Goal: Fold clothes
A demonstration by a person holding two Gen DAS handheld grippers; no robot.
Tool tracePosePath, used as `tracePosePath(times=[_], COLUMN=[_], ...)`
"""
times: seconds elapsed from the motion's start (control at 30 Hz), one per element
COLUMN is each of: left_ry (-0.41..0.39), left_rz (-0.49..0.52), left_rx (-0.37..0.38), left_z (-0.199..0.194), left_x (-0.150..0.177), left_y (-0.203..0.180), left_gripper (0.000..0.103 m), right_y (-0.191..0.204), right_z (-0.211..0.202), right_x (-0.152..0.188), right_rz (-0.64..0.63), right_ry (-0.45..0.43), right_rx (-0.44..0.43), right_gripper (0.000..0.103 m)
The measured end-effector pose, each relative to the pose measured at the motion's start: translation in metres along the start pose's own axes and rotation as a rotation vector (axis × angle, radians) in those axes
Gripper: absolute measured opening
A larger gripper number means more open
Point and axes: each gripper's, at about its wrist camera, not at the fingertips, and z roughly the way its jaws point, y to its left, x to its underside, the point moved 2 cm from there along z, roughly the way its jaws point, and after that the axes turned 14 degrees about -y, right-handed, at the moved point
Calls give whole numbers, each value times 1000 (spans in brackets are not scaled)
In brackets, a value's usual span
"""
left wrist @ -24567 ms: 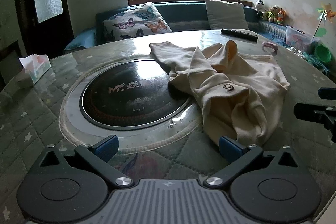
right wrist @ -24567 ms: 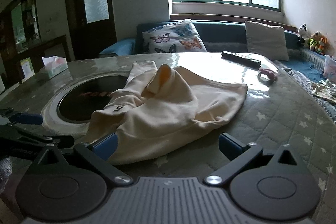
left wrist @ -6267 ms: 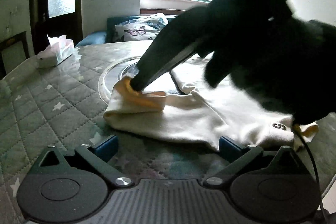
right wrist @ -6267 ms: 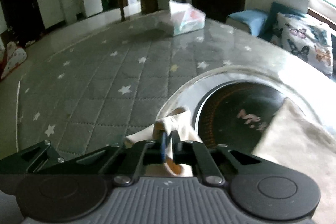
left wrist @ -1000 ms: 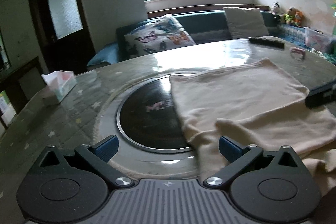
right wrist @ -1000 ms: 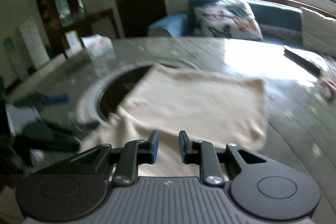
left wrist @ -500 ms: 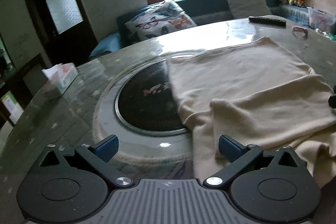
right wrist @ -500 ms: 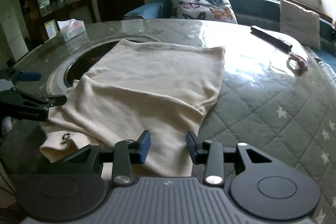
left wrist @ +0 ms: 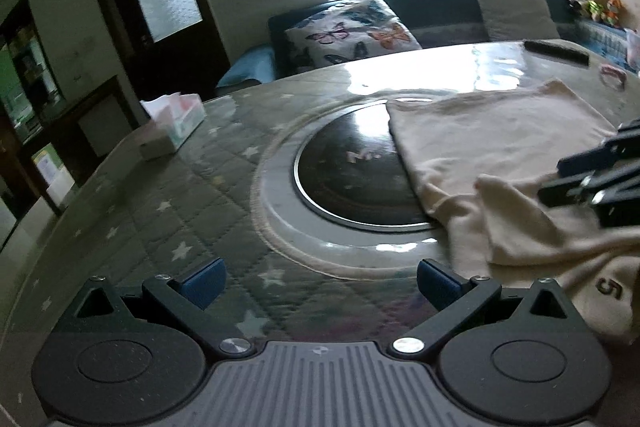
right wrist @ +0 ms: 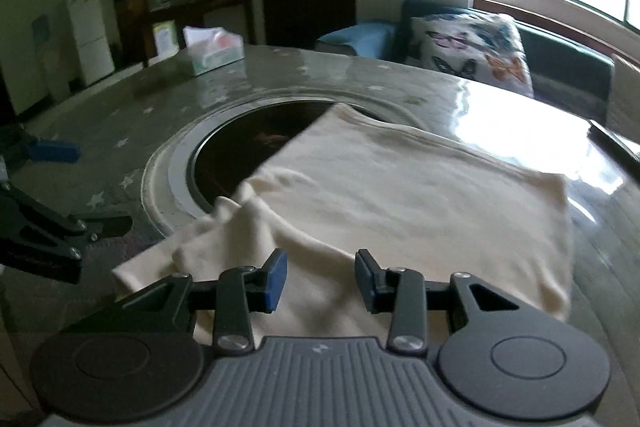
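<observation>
Garment: cream sweatshirt (right wrist: 400,195) lies flat on the table, right half of the left wrist view, centre of the right wrist view; its far left corner overlaps the dark round plate.
Fold: a sleeve or flap (left wrist: 516,211) is laid back over the body of the garment, lower right of the left wrist view; a cuff with a small "5" mark (left wrist: 610,289) sits below it at the frame edge.
Left gripper (left wrist: 320,279): jaws wide apart, nothing between them; blue pads hang over bare quilted tabletop, the garment's edge just to the right of the right pad.
Right gripper (right wrist: 320,279): jaws partly open, a clear gap between the blue pads; cream cloth lies under and beyond the gap, pads not pressing on it.
Right gripper, seen from left wrist view: dark fingers (left wrist: 592,171) enter from the right edge above the folded flap.
Table (left wrist: 180,211): round, grey-green quilted cover with stars under a glossy sheet.
Plate (left wrist: 352,183): black glass disc in a pale ring, table centre.
Tissue box (left wrist: 172,125): upper left of the table, well apart from the garment.
Remote (left wrist: 556,51): far edge of the table, upper right.
Sharpness: both views slightly blurred.
</observation>
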Motion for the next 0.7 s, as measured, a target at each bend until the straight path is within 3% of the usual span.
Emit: tracePosePath(times=[0.17,0.33,0.5,0.7], left_ry=[-16,-55,-95,-111], left_rz=[-23,-16,9,71], left_rx=[-9,20,84,156], left_z=[3,4,9,21], left_x=[-6,-18,-31,-35], left_y=[7,-2,-24,-56], left_gripper=[103,103,103,103], right_y=[34,48,19,-39], right_z=[10,-7,-36,-58], right_x=[1,1,0,14], right_rz=[-90,-110,-39,44], right_ry=[13,17,5,17], right_rx=[-95,-199,-151,25], right_gripper=[38,38,41,43])
